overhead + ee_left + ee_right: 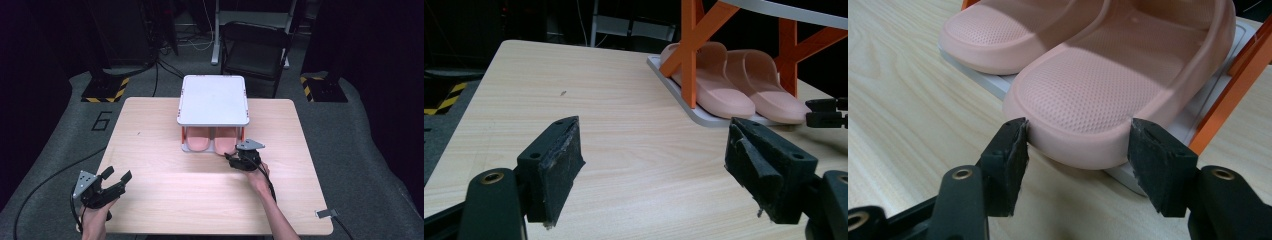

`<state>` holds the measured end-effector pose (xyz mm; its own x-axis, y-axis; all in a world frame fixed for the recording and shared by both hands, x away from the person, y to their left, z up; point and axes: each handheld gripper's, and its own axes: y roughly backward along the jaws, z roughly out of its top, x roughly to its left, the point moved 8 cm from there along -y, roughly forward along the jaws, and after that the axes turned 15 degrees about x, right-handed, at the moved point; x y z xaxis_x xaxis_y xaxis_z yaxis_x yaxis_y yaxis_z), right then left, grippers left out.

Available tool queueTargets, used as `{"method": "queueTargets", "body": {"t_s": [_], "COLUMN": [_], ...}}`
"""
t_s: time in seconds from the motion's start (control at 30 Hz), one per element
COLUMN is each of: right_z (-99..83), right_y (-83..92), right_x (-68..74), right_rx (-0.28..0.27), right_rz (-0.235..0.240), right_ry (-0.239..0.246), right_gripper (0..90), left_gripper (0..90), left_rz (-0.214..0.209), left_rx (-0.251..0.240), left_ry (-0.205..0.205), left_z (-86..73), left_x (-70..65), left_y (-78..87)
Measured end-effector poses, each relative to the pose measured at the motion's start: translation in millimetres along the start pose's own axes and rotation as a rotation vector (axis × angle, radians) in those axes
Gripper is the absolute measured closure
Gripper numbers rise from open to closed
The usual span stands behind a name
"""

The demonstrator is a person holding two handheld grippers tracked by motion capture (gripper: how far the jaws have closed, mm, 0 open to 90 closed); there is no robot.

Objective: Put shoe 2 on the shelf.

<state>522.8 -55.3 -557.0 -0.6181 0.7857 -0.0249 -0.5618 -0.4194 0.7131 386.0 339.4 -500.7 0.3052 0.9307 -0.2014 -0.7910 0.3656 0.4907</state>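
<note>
Stood at the bench's [150,165] twelve o'clock edge: a small rack [213,99] with white top, orange legs and a white base tray. Held on that tray, side by side, toes toward six o'clock: two pink slippers, left slipper [198,140] and right slipper [226,143]. Hovered at the toe of the right slipper [1088,95]: right hand-held gripper [1075,150], jaws spread either side, not yet closed. Rested near seven o'clock, well apart from the rack: left hand-held gripper [116,178], jaws wide, nothing between.
</note>
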Motion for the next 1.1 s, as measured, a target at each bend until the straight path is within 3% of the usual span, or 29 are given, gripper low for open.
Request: {"method": "queueTargets", "body": {"t_s": [0.13, 0.3, 0.93, 1.1], "right_z": [2.5, 5.9, 15.3, 15.8], "right_y": [-3.0, -7.3, -13.9, -3.4], "right_x": [-1.2, -2.0, -0.5, -2.4], "right_rx": [-0.004, -0.012, 0.009, -0.004], "right_rz": [-0.007, -0.019, -0.031, -0.035], "right_ry": [0.009, -0.028, -0.002, -0.013], "right_gripper": [40.8, 40.6, 40.6, 32.4], "left_gripper": [22.6, 22.6, 22.6, 22.6], "left_rz": [-0.003, -0.002, -0.005, -0.001], "left_rx": [0.005, 0.003, 0.001, 0.0], "left_ry": [-0.001, 0.001, 0.007, 0.008], "left_z": [-0.1, -0.1, -0.1, -0.2], "left_x": [0.1, 0.0, -0.1, 1.0], "left_y": [0.3, 0.5, 0.9, 1.7]}}
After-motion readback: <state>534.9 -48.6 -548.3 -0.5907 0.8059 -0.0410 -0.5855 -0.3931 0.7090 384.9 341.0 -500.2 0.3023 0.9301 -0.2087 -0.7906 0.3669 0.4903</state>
